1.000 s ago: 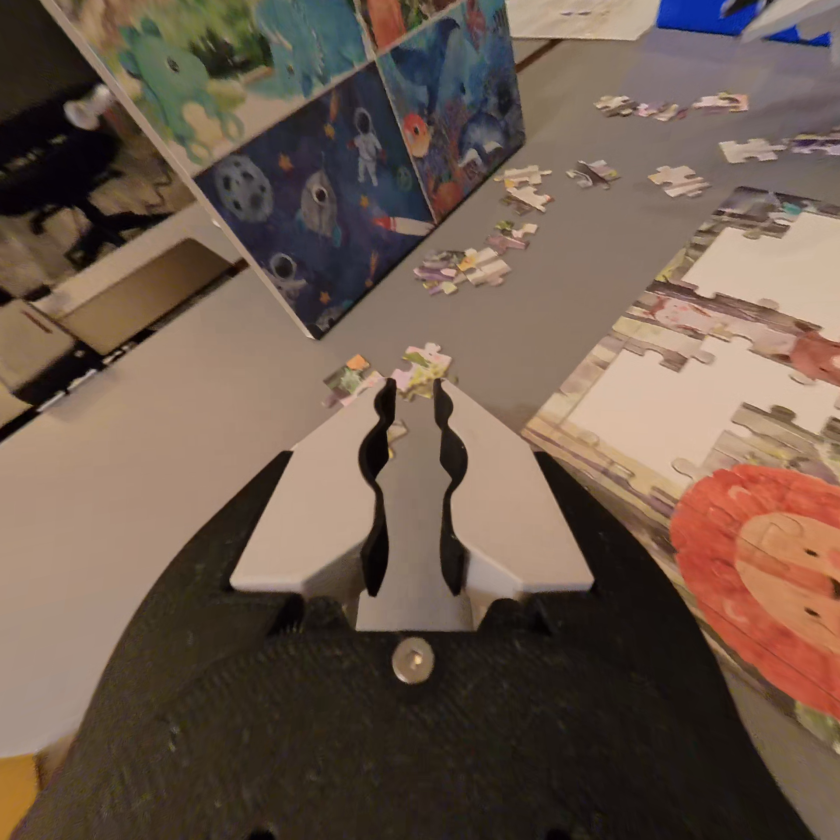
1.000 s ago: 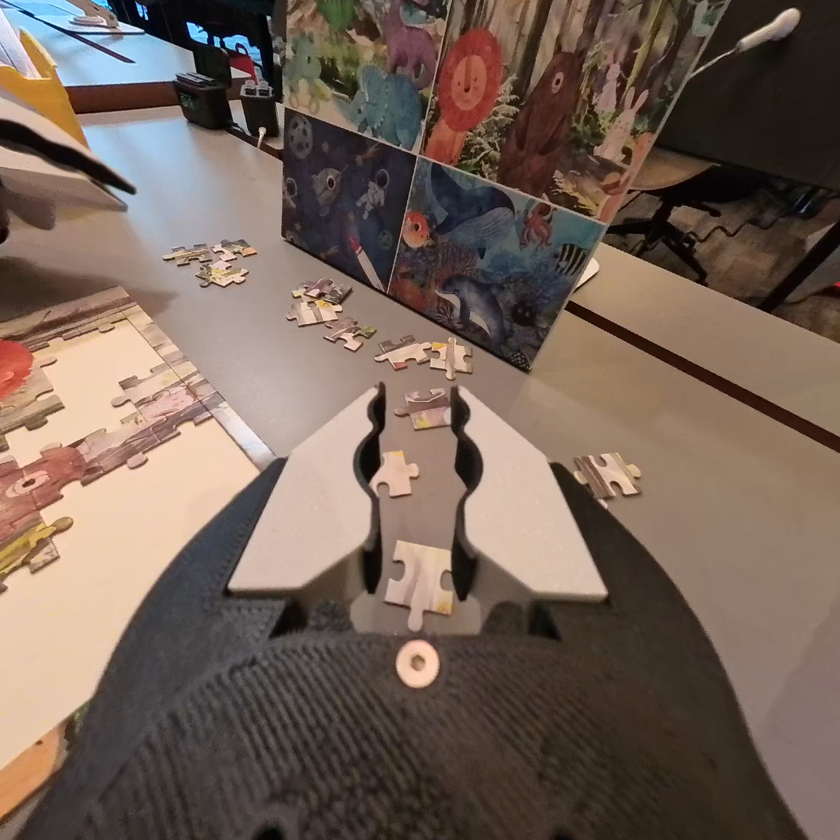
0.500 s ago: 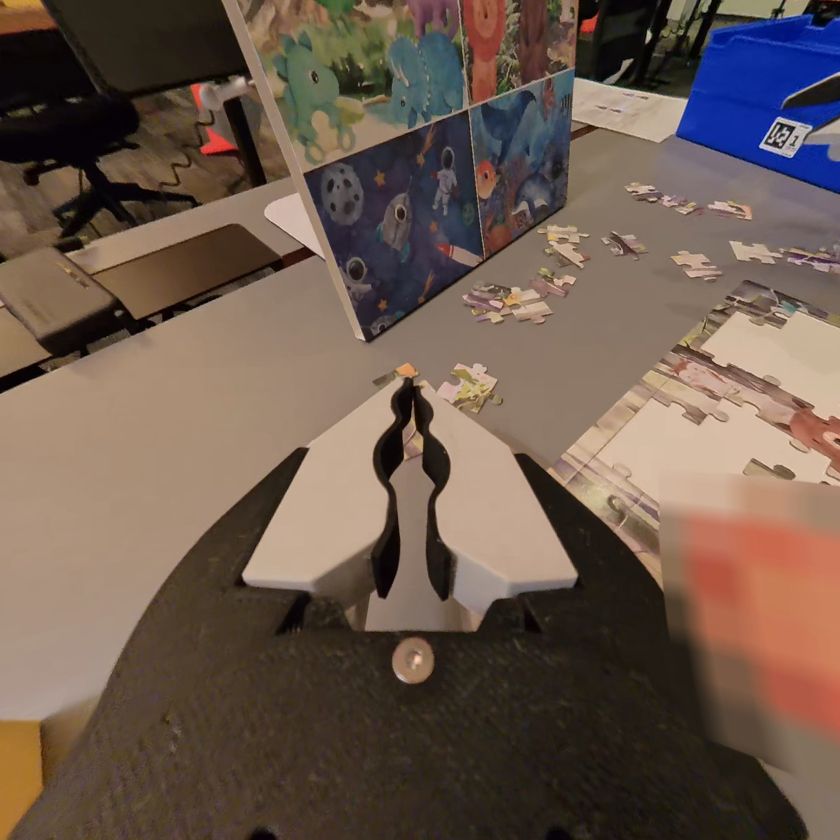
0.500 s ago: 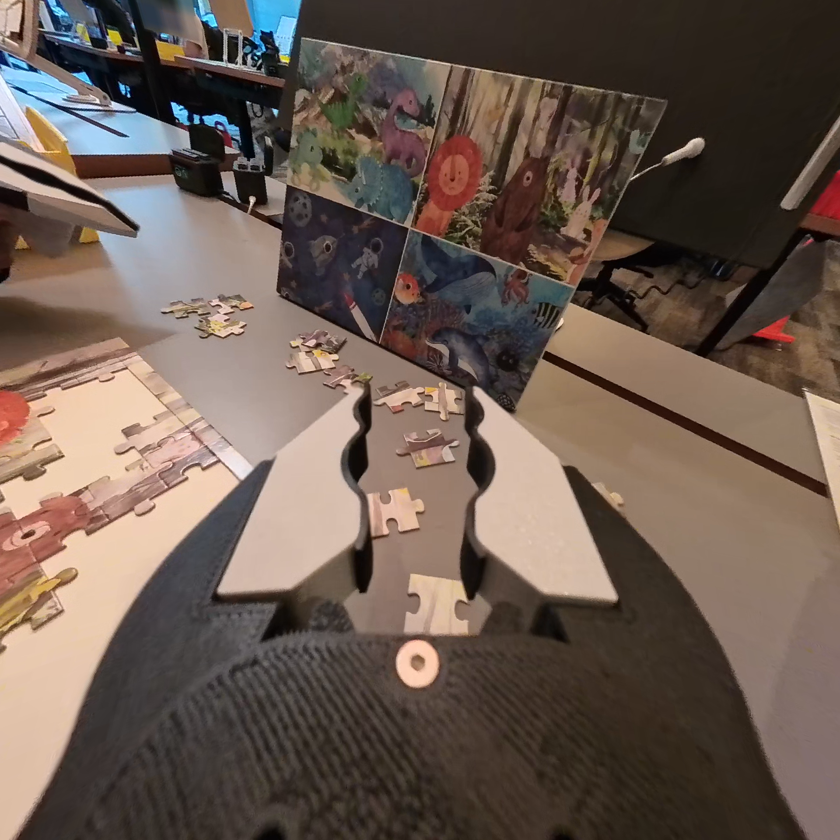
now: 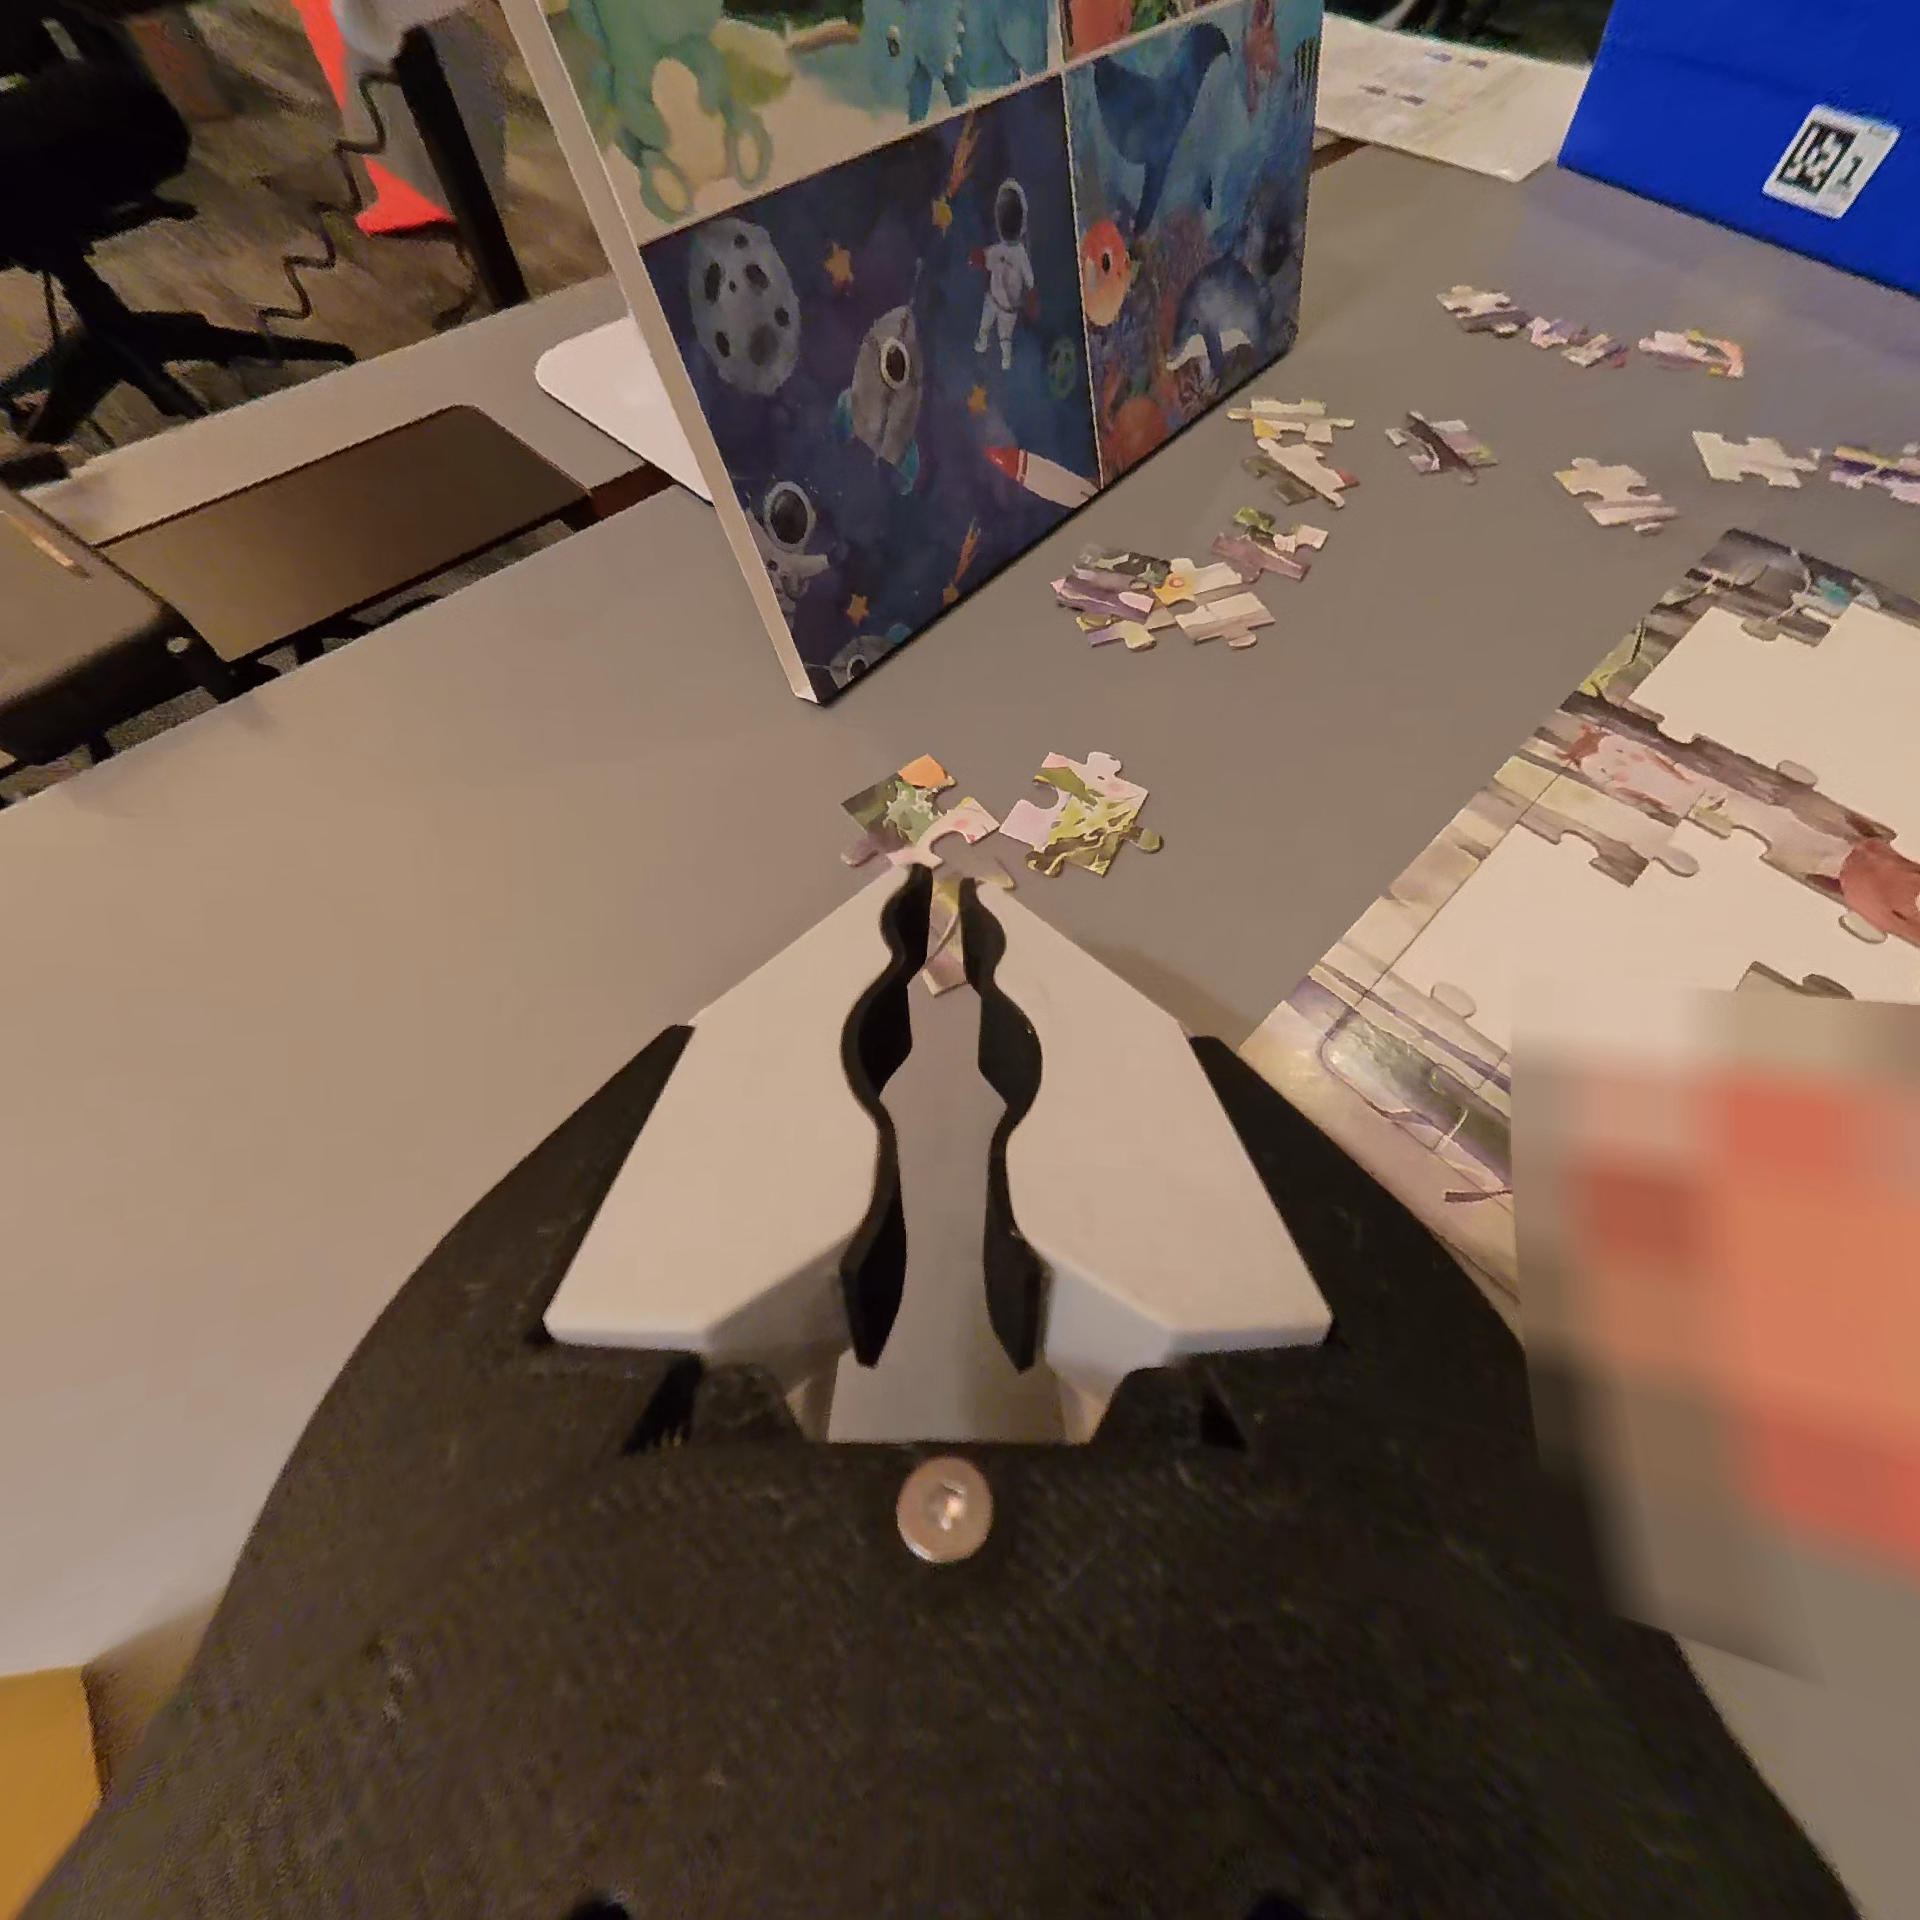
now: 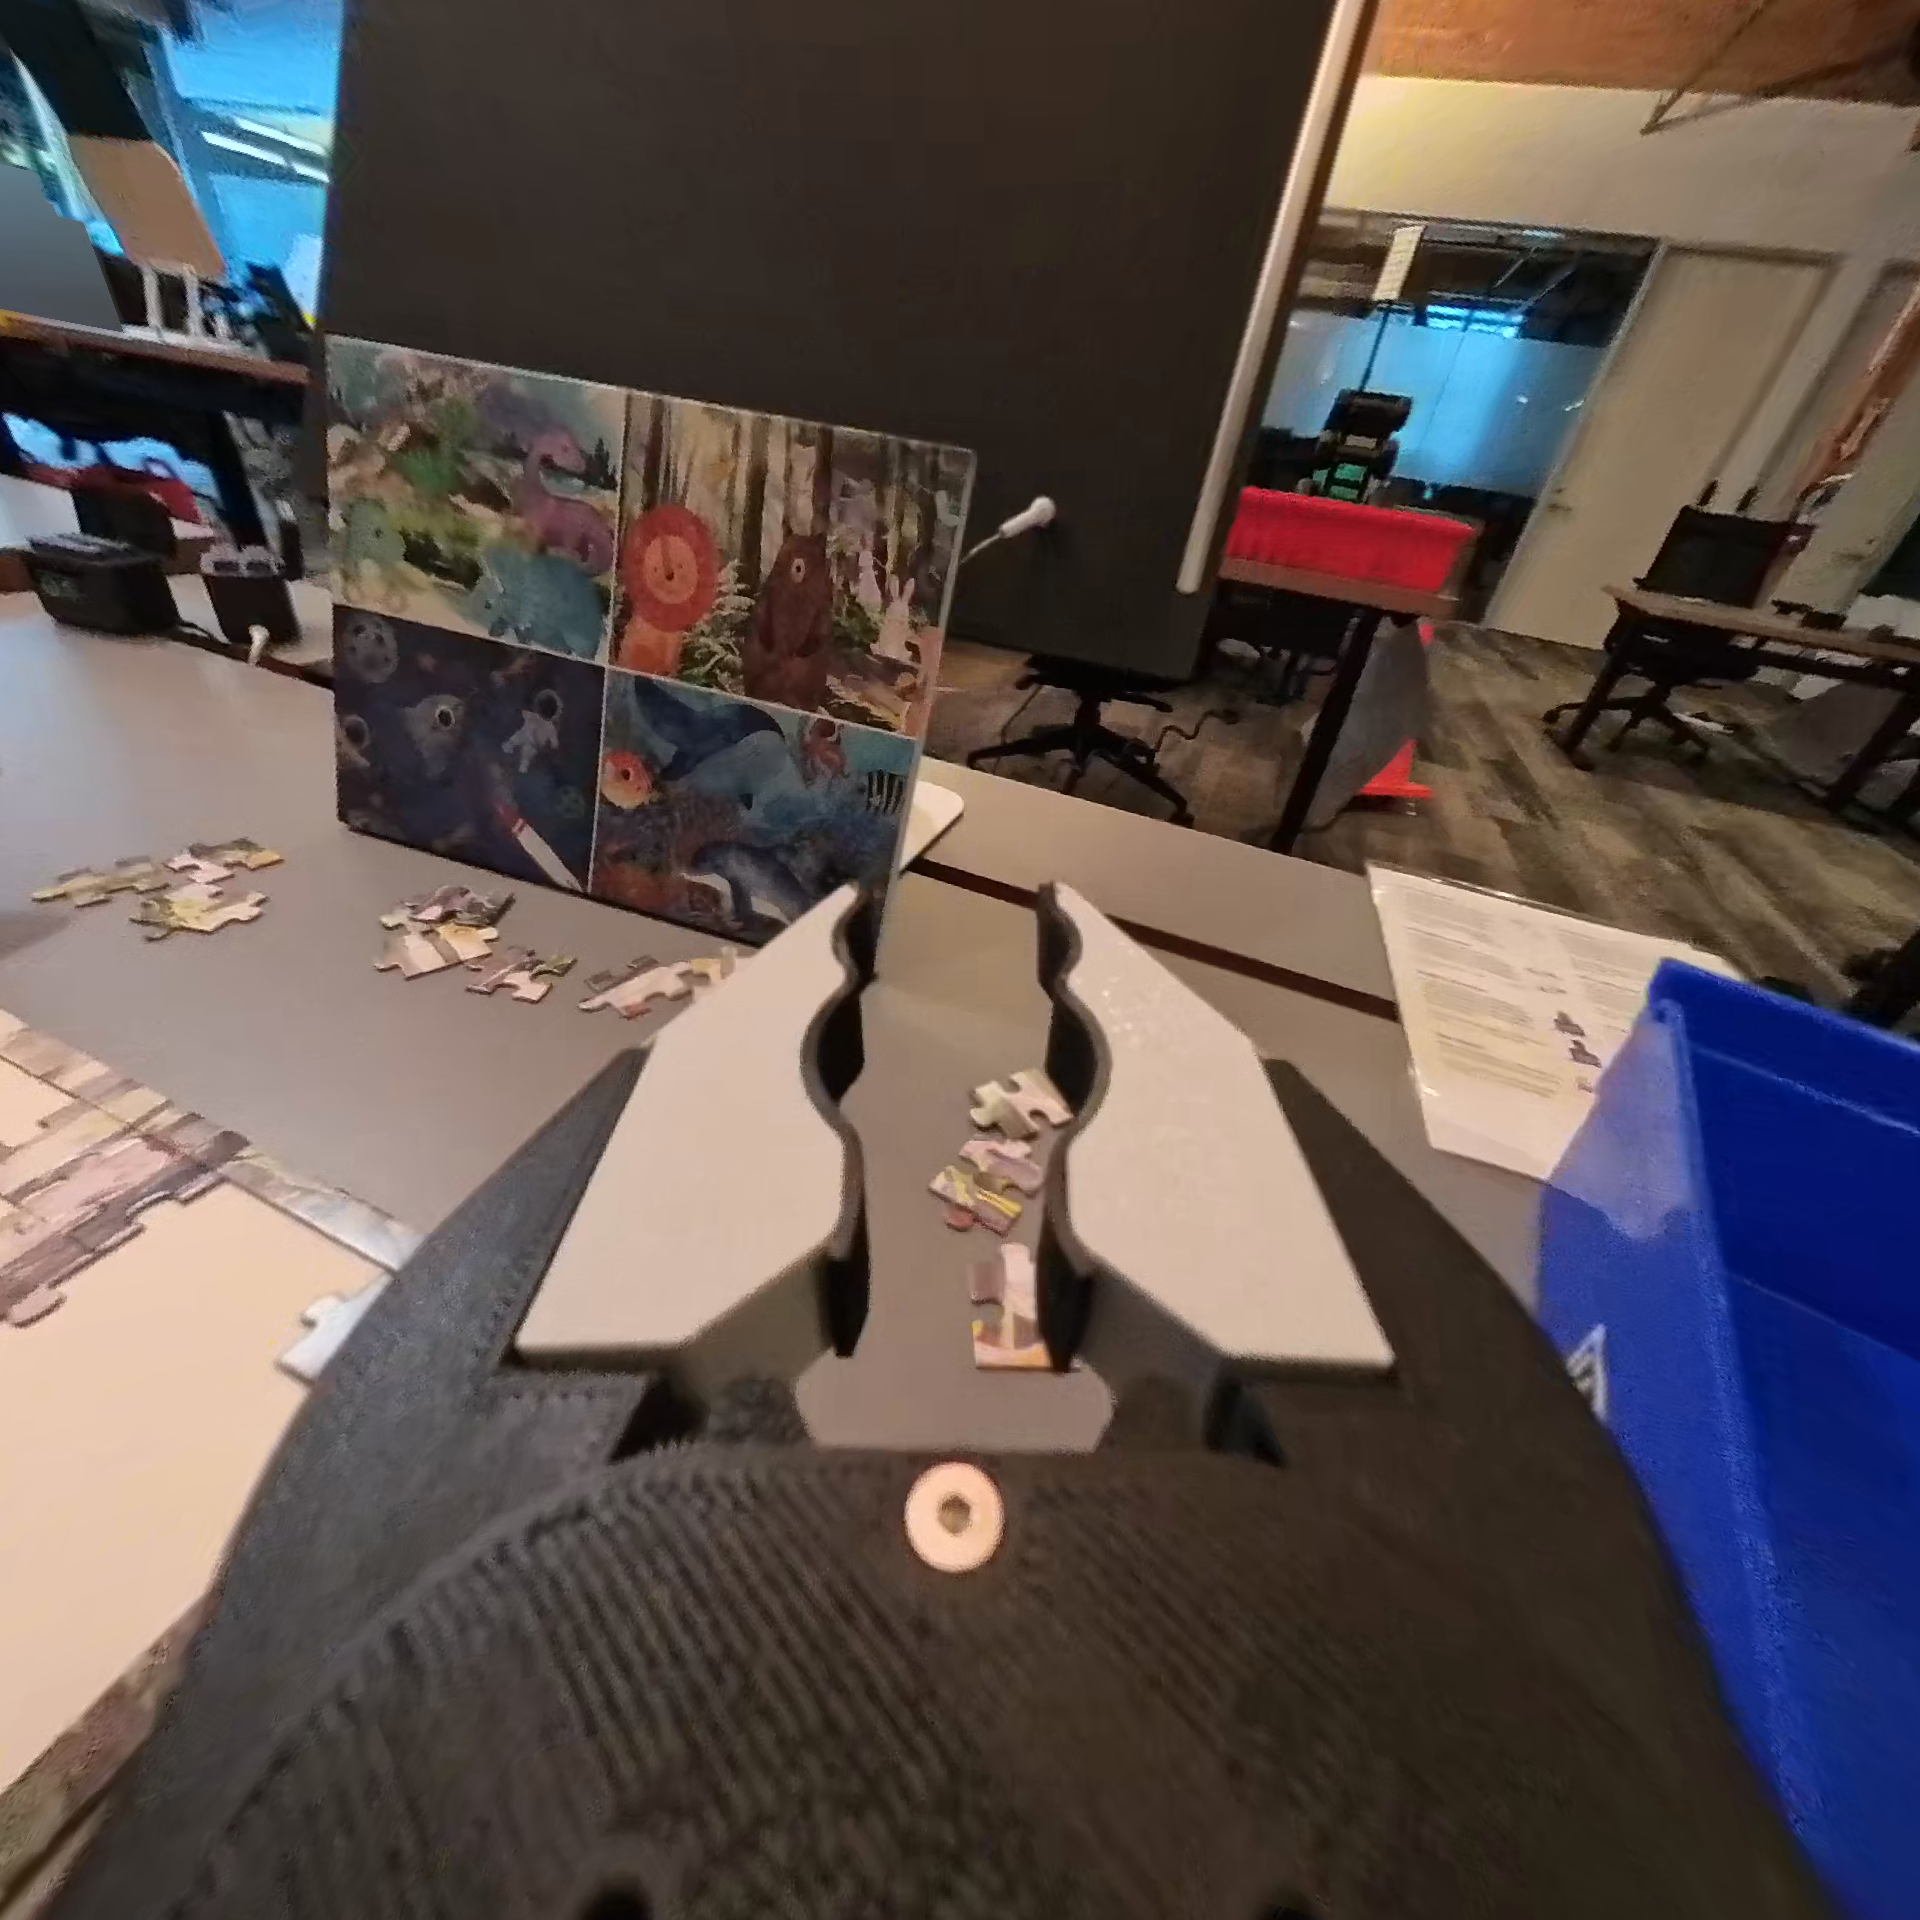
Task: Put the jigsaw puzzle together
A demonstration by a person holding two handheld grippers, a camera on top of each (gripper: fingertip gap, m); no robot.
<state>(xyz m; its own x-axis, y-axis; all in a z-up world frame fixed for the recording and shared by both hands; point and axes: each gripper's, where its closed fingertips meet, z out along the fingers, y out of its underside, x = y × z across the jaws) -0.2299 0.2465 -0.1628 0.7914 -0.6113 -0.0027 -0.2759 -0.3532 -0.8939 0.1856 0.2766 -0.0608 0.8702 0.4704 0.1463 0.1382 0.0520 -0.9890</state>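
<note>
Left grey two-fingered tool (image 5: 940, 883): jaws nearly together over a pale cardboard puzzle piece (image 5: 940, 951) on the grey table (image 5: 520, 831). Right tool (image 6: 945, 904): jaws apart, empty.

Left gripper (image 5: 940, 883): jaws nearly closed, only a narrow slot at the tips, wider toward the base. Tilted down at the tabletop, tips low and just short of a loose piece; can't tell if anything is pinched. Grey fingers (image 5: 1101, 1122) with black wavy inner pads, black body behind. Right gripper (image 6: 948, 906): jaws clearly apart, nothing between them, raised and aimed closer to level, toward the far side.
</note>
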